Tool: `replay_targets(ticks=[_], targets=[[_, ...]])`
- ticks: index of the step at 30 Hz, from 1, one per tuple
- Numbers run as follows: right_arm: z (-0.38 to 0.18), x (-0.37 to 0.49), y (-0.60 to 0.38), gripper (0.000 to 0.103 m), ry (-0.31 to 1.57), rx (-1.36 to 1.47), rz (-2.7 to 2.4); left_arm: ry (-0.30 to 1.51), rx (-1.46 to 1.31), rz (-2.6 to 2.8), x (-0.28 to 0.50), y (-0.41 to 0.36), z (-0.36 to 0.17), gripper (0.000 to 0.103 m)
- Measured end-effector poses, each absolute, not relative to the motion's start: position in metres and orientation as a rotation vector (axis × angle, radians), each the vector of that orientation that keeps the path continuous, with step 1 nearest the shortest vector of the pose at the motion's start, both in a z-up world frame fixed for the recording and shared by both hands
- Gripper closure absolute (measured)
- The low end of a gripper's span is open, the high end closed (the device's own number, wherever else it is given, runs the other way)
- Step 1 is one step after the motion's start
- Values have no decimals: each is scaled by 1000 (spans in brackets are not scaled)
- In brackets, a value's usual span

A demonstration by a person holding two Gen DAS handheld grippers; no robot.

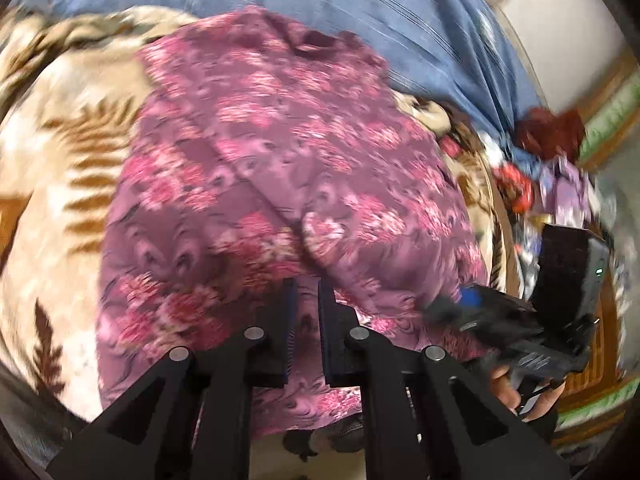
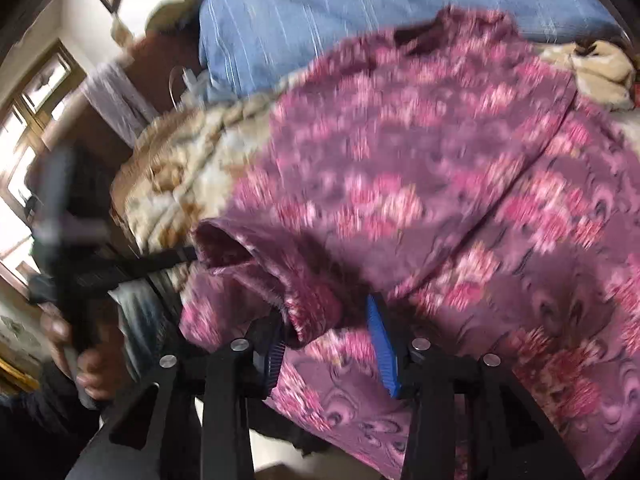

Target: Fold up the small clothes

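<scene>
Garment: one, pink floral. We counted two grippers: left fingers pinching it; right fingers apart around a fold. Window: right view only.

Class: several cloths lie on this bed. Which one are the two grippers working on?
The purple garment with pink flowers. It lies on top of the cream leaf-print blanket and reaches both grippers; the plain blue cloth lies farther back.

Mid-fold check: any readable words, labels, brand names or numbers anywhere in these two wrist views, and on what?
None can be read.
Pink floral garment: printed flowers only, no visible tag.
Right gripper body: faint pale marks, too blurred to read.
Clutter beside the blue cloth: too blurred to tell.
</scene>
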State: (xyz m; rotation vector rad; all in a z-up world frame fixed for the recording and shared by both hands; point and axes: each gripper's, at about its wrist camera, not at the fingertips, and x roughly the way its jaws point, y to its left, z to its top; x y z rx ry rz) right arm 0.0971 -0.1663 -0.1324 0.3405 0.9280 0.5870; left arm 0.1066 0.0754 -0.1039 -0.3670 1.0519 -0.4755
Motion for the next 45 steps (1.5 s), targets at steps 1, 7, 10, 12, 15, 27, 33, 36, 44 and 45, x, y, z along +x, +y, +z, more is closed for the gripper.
replay_targets(ticks=[1, 7, 10, 12, 15, 27, 33, 36, 44, 45], targets=[[-129, 97, -176, 43, 901, 393, 595, 1048, -388, -465, 108, 79, -104, 95], [-133, 106, -222, 45, 834, 604, 587, 979, -454, -492, 125, 81, -88, 68], [-135, 107, -211, 43, 852, 545, 565, 983, -426, -459, 133, 75, -90, 58], [-145, 111, -202, 44, 909, 516, 543, 1029, -400, -454, 134, 65, -101, 58], [-162, 112, -187, 47, 992, 448, 510, 1114, -324, -441, 125, 51, -123, 58], [-161, 92, -160, 93, 1011, 300, 444, 1111, -306, -460, 88, 50, -130, 96], [-154, 83, -174, 81, 997, 317, 433, 1113, -330, -423, 80, 70, -134, 79], [-133, 62, -197, 51, 894, 383, 408, 1005, -301, -348, 67, 90, -110, 51], [-127, 56, -217, 46, 874, 450, 339, 964, -302, -224, 74, 124, -97, 48], [-117, 59, -217, 46, 859, 447, 352, 950, -294, -225, 76, 127, -91, 48]])
